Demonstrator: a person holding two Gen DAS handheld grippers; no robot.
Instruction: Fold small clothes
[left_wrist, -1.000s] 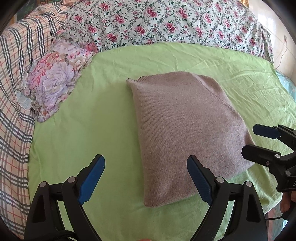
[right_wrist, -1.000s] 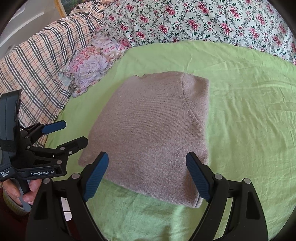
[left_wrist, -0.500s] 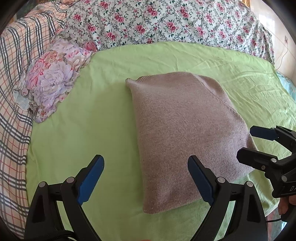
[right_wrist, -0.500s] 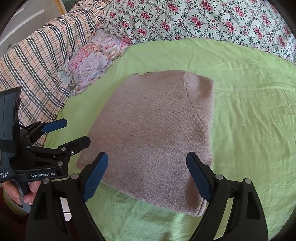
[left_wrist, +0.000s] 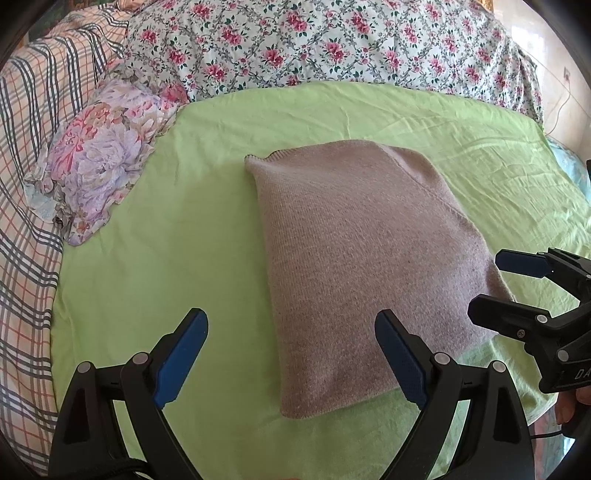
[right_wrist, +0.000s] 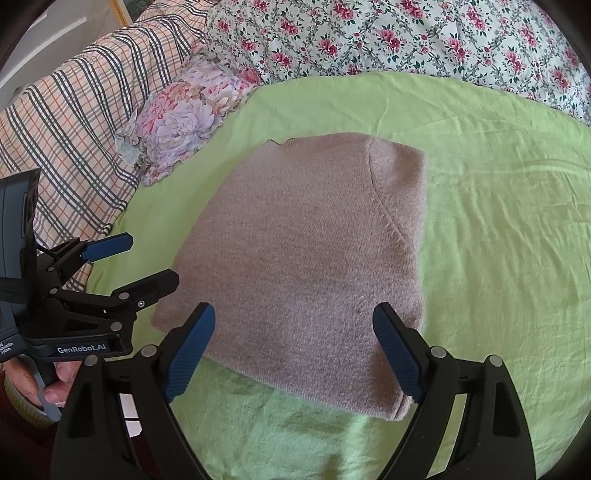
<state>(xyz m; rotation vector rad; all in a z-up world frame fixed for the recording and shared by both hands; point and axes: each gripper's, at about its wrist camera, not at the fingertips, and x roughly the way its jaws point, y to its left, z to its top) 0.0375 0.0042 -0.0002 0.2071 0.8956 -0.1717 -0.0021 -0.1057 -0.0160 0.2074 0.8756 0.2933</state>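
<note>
A taupe knitted sweater (left_wrist: 365, 258) lies folded into a rectangle on the green sheet (left_wrist: 166, 258); it also shows in the right wrist view (right_wrist: 306, 266). My left gripper (left_wrist: 291, 354) is open and empty, held above the sweater's near left corner. My right gripper (right_wrist: 293, 350) is open and empty, above the sweater's near edge. Each gripper shows in the other's view: the right one (left_wrist: 498, 284) at the sweater's right corner, the left one (right_wrist: 147, 258) at its left corner.
A floral cushion (left_wrist: 107, 155) lies at the sheet's left. A checked blanket (left_wrist: 26, 184) covers the far left. A flowered quilt (left_wrist: 332, 40) runs along the back. The bed's near edge is below the right gripper.
Both grippers have drifted slightly; the sweater sits a little lower and nearer in the left view. Both stay open and empty. The sweater has not moved on the sheet.
</note>
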